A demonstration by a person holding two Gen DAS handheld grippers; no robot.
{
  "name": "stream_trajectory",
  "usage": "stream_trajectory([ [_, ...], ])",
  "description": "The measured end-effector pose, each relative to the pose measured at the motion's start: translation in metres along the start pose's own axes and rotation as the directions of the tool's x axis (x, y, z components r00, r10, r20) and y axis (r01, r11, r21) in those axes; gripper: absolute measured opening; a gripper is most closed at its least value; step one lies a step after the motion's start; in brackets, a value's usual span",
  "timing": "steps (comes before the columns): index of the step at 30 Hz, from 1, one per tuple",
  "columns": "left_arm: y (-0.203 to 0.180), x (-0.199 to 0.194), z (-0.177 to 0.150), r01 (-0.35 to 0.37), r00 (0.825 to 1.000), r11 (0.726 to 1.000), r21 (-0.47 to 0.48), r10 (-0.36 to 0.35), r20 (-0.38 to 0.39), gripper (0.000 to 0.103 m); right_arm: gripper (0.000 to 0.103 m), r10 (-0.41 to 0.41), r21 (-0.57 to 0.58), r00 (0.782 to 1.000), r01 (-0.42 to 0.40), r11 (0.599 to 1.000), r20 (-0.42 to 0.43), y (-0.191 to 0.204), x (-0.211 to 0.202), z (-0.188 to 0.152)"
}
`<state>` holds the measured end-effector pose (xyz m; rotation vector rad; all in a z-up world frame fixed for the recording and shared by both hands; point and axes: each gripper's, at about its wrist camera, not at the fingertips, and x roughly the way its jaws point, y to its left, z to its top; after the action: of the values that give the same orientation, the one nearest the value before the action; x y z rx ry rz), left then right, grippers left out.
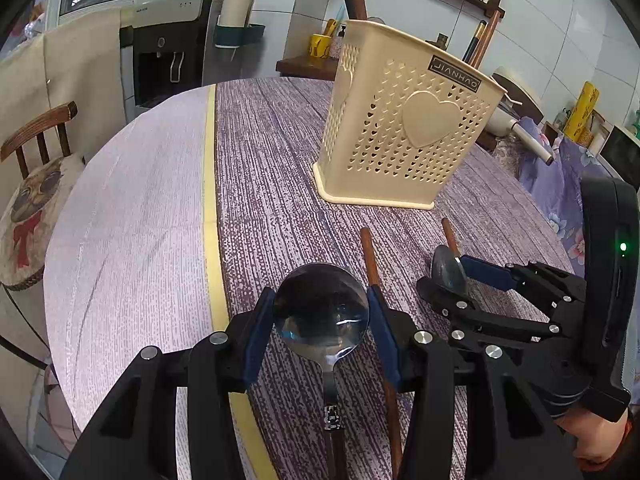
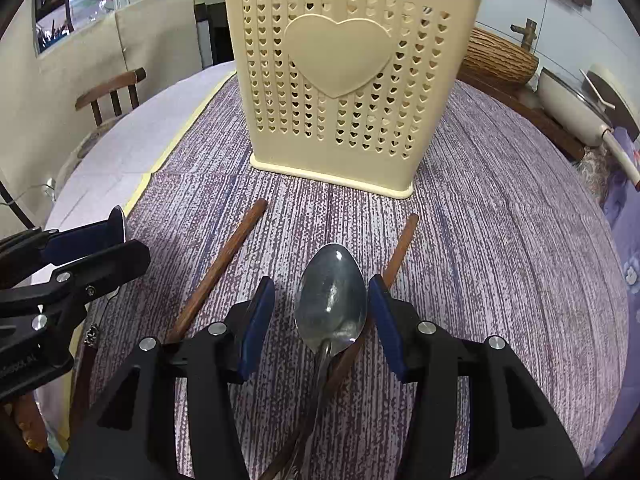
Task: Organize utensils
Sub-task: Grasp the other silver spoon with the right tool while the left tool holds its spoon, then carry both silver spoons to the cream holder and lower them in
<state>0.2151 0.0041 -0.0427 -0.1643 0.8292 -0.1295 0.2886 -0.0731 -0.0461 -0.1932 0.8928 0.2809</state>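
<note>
My left gripper is shut on the round bowl of a steel spoon, whose wooden-ended handle runs back under the gripper. To its right, my right gripper is shut on a smaller oval spoon, held off the cloth. In the right wrist view that oval spoon sits between the blue pads of the right gripper, and the left gripper shows at the left. Two brown chopsticks lie on the cloth. Just beyond them the cream perforated utensil holder stands upright.
The round table has a purple striped cloth with a yellow band; its edge curves away on the left. A wooden chair stands there. A white-handled pan and a woven lid sit behind the holder. A hand holds the right gripper.
</note>
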Motion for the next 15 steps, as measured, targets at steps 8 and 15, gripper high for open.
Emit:
stream_trajectory([
  [8,0.0,0.002,-0.002,0.003,1.0,1.0,0.008,-0.003,-0.01,0.046,0.038,-0.015,-0.007,1.0,0.015,1.0,-0.01,0.003,0.0,0.001],
  [15,0.001,-0.002,0.0,0.008,1.0,1.0,0.014,-0.008,0.003,0.046,0.038,0.05,0.062,0.997,-0.054,0.997,0.051,-0.012,-0.017,0.0],
])
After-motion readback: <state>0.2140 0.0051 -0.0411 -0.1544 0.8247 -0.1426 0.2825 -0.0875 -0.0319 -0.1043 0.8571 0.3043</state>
